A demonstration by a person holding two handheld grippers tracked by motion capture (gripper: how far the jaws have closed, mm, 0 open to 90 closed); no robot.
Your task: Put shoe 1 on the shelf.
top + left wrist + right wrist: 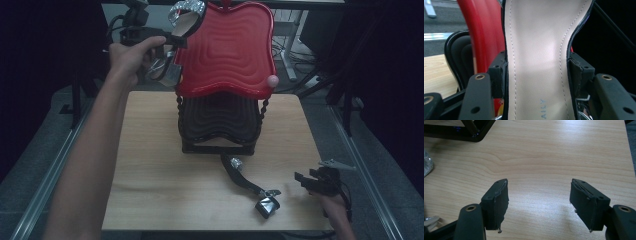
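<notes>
sandal (537, 50): beige insole, silver straps | left fingers (499, 75) clamp it | right fingers (496, 202) apart

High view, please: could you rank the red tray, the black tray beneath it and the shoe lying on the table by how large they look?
1. red tray, clearly largest, though it sits nearest the camera.
2. black tray, partly hidden under the red one.
3. shoe lying on the table, smallest.
</notes>
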